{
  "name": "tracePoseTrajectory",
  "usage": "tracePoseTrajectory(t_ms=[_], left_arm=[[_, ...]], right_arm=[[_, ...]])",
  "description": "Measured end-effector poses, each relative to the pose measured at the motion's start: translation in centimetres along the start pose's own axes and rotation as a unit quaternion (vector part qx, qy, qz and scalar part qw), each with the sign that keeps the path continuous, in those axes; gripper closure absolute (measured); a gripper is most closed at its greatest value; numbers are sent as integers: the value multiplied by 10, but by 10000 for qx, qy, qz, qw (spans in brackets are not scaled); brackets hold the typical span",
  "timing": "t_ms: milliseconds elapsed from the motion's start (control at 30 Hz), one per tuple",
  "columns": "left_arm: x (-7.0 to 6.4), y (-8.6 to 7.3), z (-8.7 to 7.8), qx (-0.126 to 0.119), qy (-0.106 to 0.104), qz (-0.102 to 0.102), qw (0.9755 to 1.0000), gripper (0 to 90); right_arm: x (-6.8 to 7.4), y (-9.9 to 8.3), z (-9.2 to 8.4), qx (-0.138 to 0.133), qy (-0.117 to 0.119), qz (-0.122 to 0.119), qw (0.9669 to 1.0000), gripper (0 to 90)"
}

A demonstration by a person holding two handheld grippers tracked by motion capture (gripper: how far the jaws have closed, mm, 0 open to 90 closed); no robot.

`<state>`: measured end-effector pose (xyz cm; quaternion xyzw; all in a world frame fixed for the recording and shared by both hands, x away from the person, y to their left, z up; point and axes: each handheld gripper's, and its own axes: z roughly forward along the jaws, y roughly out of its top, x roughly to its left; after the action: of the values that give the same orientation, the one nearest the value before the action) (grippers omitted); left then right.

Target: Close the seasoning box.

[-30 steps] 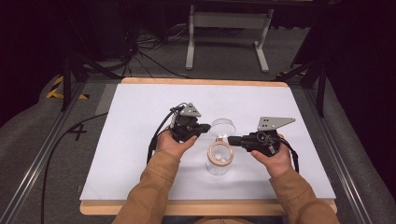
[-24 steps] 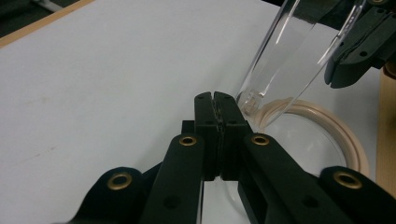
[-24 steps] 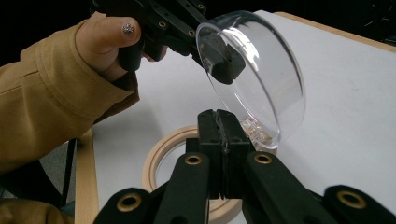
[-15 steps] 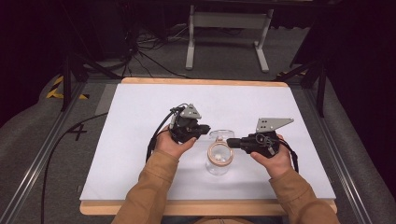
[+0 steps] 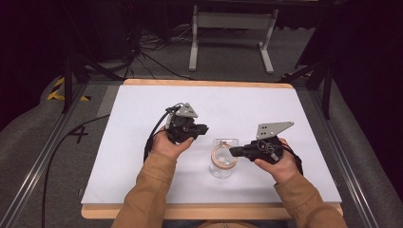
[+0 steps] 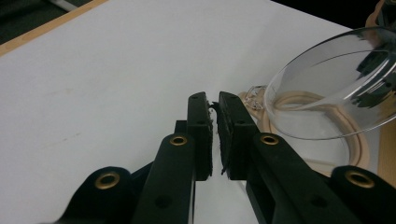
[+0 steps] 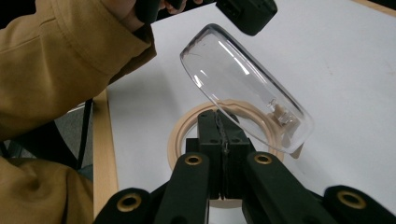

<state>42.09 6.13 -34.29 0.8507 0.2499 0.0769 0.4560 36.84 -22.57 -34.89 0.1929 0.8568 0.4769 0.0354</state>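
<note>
A clear glass jar (image 5: 222, 170) stands on the white table top, with a tan sealing ring (image 5: 223, 159) around its mouth. Its hinged glass lid (image 7: 243, 88) is tilted half open above the ring (image 7: 180, 135). My right gripper (image 5: 232, 151) reaches in from the right. Its jaws are pressed together over the ring, and the right gripper's (image 7: 219, 119) tips touch the lid's lower edge. My left gripper (image 5: 205, 128) hovers just left of the jar, apart from it. The left gripper's (image 6: 212, 100) jaws are almost together with nothing between them, and the lid (image 6: 336, 88) is to their right.
The white table top (image 5: 142, 118) has a wooden edge all round. Beyond the far edge stand a metal frame (image 5: 228, 28) and floor cables. A person's tan sleeves come in from the bottom, and cables trail from both grippers.
The glass lid has tipped down toward the ring and the person. My right gripper has come slightly nearer with it. The left gripper has stayed in place.
</note>
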Motion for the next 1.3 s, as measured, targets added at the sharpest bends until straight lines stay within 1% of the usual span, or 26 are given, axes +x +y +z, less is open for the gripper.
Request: tracePoseTrajectory(t_ms=[33,100,167,233,300,333,467,533,633,733,800,833,967,1033,1100,1267,1300], left_arm=[[0,0,-1,42,-4,-19,10000,833],[1,-1,-2,25,30,-53,10000,831],[2,0,-4,70,53,-15,10000,829],[2,0,-5,93,41,-34,9999,828],[2,-1,-4,80,27,3,10000,823],[2,-1,-3,88,14,-21,10000,822],[2,-1,-3,110,10,6,9999,821],[2,-1,-2,84,6,-31,10000,822],[3,-1,-3,119,-27,-40,9999,815],[3,-1,-3,134,-34,-61,9999,804],[3,-1,-3,139,-39,-39,9999,803],[2,-2,-2,113,-61,-73,9999,802],[3,-2,-2,120,-50,-67,9999,801],[3,-1,-3,150,-70,-68,9998,799],[4,-1,-3,172,-72,-41,9998,799],[4,-2,-3,132,-72,-43,9999,785],[3,-2,-3,100,-70,-89,9999,785]], right_arm=[[1,0,0,39,20,-6,10000,898],[1,0,1,105,43,-14,9999,898],[2,0,1,211,84,-7,9997,899],[2,0,1,295,128,-2,9995,898],[2,-1,1,382,174,13,9991,898],[2,-1,1,430,199,29,9989,898],[1,-3,3,621,281,60,9977,899],[1,-3,4,702,331,73,9970,899],[2,-3,3,826,409,79,9957,899],[3,-2,3,908,457,81,9948,899],[3,-3,2,943,464,80,9944,899],[2,-3,2,998,488,102,9938,899],[1,-3,2,1105,550,124,9923,899],[1,-4,2,1239,613,134,9903,898],[1,-4,2,1266,619,125,9899,899],[3,-4,3,1469,778,73,9861,898],[3,-4,3,1526,794,59,9851,898]])
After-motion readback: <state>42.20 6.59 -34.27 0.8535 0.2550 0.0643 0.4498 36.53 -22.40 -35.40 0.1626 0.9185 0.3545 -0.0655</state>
